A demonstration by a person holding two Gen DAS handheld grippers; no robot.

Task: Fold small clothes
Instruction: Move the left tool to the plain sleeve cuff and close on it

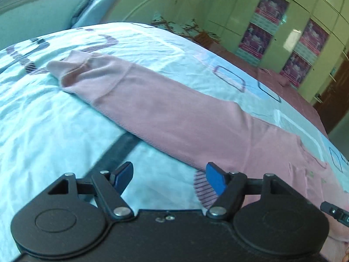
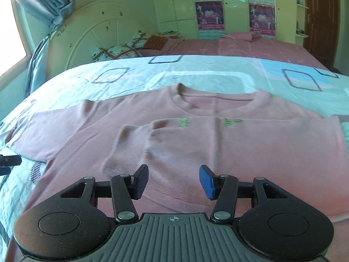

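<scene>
A pink long-sleeved top (image 2: 218,135) lies front up on a light blue bedsheet (image 2: 196,76), neckline away from me. One sleeve is folded across the chest, its cuff (image 2: 122,152) near the middle. The other sleeve (image 1: 152,104) stretches out flat to the left, its cuff (image 1: 65,69) at the far end. My left gripper (image 1: 170,179) is open and empty, just above the sheet beside that sleeve's near edge. My right gripper (image 2: 173,182) is open and empty, over the top's lower body. The tip of the left gripper shows at the left edge of the right wrist view (image 2: 8,161).
A pink bedspread (image 2: 250,45) covers the far part of the bed. Patterned pillows (image 2: 117,51) lie by a white headboard (image 2: 96,35). Green wardrobes with posters (image 2: 209,11) stand behind, blue curtains (image 2: 48,8) at left, a brown door (image 2: 320,17) at right.
</scene>
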